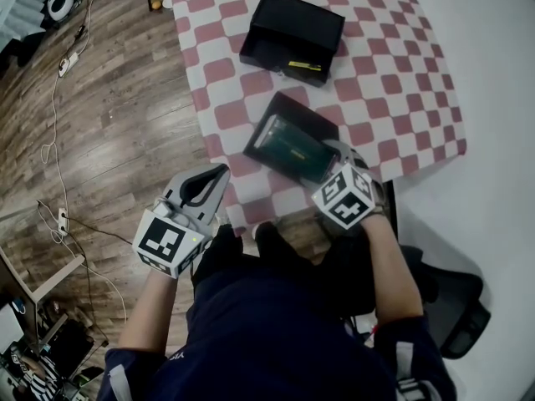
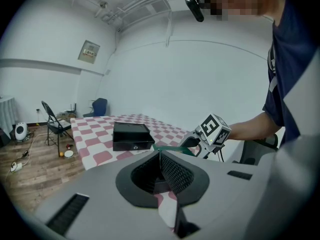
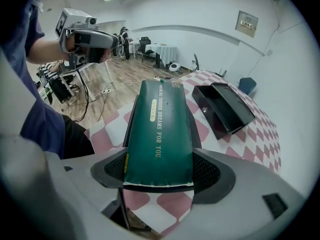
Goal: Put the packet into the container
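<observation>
A dark green packet point(image 1: 292, 150) with gold print sticks out over the near edge of the checkered table point(image 1: 393, 73). My right gripper point(image 1: 328, 164) is shut on its near end. In the right gripper view the packet point(image 3: 157, 109) fills the gap between the jaws, with a flat black tray or lid point(image 1: 288, 109) under it. The container, an open black box point(image 1: 292, 33), stands farther back on the table, and also shows to the right of the packet point(image 3: 225, 106). My left gripper point(image 1: 219, 174) hangs over the wooden floor left of the table, shut and empty point(image 2: 160, 159).
Cables and a power strip point(image 1: 63, 220) lie on the wooden floor at left. A black office chair point(image 1: 456, 307) stands low at the right. A folding chair point(image 2: 52, 124) stands beyond the table. The person's legs sit just under the near table edge.
</observation>
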Action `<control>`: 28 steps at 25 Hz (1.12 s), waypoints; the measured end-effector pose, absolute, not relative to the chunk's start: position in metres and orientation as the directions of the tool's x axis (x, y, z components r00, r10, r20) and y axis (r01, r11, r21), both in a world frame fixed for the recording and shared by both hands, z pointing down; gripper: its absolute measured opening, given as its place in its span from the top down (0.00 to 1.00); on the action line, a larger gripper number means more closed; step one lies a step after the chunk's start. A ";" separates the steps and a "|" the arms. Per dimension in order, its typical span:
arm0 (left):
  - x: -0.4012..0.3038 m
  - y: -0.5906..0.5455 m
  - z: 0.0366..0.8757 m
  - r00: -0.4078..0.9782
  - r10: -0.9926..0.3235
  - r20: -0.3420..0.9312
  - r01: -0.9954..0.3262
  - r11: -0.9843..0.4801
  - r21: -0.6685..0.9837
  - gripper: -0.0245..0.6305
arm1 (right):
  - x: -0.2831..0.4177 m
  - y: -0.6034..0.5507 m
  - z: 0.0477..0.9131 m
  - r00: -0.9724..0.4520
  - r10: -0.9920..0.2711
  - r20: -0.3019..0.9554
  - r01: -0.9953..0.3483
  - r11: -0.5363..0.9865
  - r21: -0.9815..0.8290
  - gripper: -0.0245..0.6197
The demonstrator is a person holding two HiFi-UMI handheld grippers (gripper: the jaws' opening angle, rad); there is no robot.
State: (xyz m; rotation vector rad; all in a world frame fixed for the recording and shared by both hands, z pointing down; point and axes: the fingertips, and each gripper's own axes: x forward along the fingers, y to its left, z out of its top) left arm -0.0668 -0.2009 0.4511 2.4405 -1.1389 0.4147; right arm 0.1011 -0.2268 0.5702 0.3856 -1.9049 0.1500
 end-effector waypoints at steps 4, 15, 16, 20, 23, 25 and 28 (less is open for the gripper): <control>-0.069 -0.202 0.452 0.618 -0.653 0.437 -0.781 -0.576 0.244 0.92 | 0.099 -0.228 0.577 -0.305 -0.168 0.937 -0.332 0.941 0.061 0.38; -0.068 -0.209 0.457 0.626 -0.639 0.448 -0.772 -0.588 0.241 0.92 | 0.090 -0.231 0.590 -0.315 -0.156 0.936 -0.304 0.951 0.056 0.37; -0.068 -0.209 0.458 0.628 -0.634 0.451 -0.771 -0.589 0.244 0.92 | 0.090 -0.230 0.589 -0.326 -0.156 0.932 -0.308 0.950 0.051 0.37; -0.060 -0.214 0.454 0.646 -0.629 0.434 -0.754 -0.616 0.229 0.92 | 0.089 -0.233 0.580 -0.372 -0.174 0.912 -0.341 0.939 0.040 0.37; -0.055 -0.215 0.452 0.652 -0.620 0.437 -0.748 -0.620 0.236 0.92 | 0.088 -0.237 0.570 -0.396 -0.195 0.897 -0.359 0.932 0.044 0.37; -0.053 -0.215 0.450 0.655 -0.617 0.437 -0.745 -0.624 0.236 0.92 | 0.088 -0.239 0.564 -0.404 -0.216 0.889 -0.369 0.928 0.057 0.37; -0.050 -0.217 0.444 0.662 -0.621 0.420 -0.737 -0.641 0.215 0.92 | 0.088 -0.242 0.549 -0.438 -0.248 0.864 -0.416 0.908 0.050 0.37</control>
